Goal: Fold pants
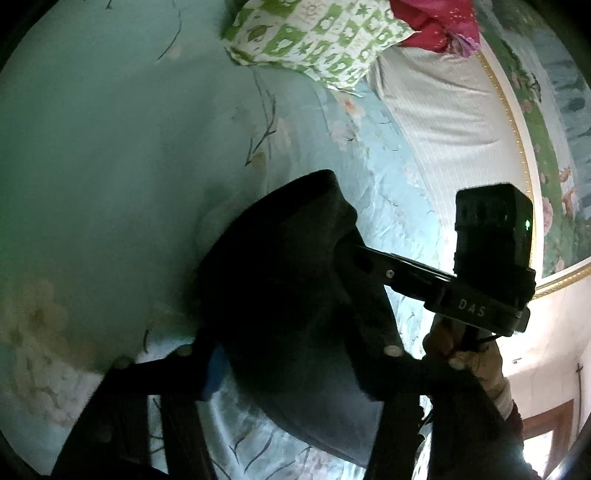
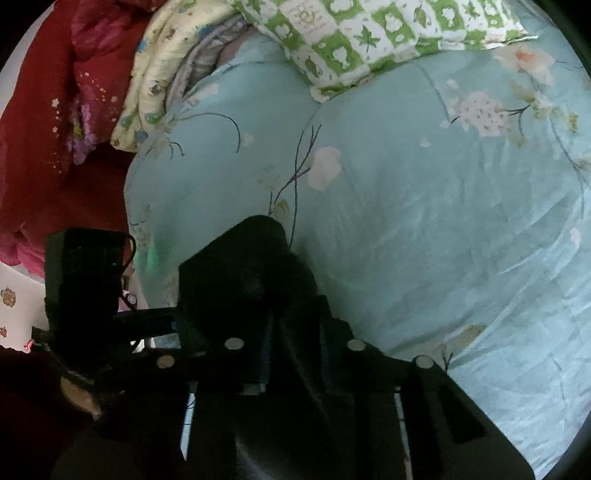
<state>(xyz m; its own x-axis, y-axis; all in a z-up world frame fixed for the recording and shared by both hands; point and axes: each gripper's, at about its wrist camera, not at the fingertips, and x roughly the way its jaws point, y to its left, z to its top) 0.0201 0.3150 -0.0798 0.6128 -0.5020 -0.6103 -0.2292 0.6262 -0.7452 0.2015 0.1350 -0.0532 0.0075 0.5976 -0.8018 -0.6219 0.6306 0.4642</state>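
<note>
The dark pants (image 1: 291, 280) hang bunched in front of the left wrist camera, lifted above the pale blue floral bedspread (image 1: 110, 166). My left gripper (image 1: 295, 373) is shut on the pants, its fingers mostly hidden by the cloth. In the same view the right gripper body (image 1: 491, 258) is close on the right, its finger reaching into the cloth. In the right wrist view my right gripper (image 2: 291, 354) is shut on a fold of the pants (image 2: 258, 266), held above the bedspread (image 2: 424, 221). The left gripper body (image 2: 88, 273) sits close on the left.
A green and white patterned pillow (image 1: 314, 37) lies at the head of the bed, also in the right wrist view (image 2: 369, 33). Red fabric (image 2: 55, 110) and a yellow printed blanket (image 2: 159, 74) are piled beside it. A white padded headboard (image 1: 443, 122) stands behind.
</note>
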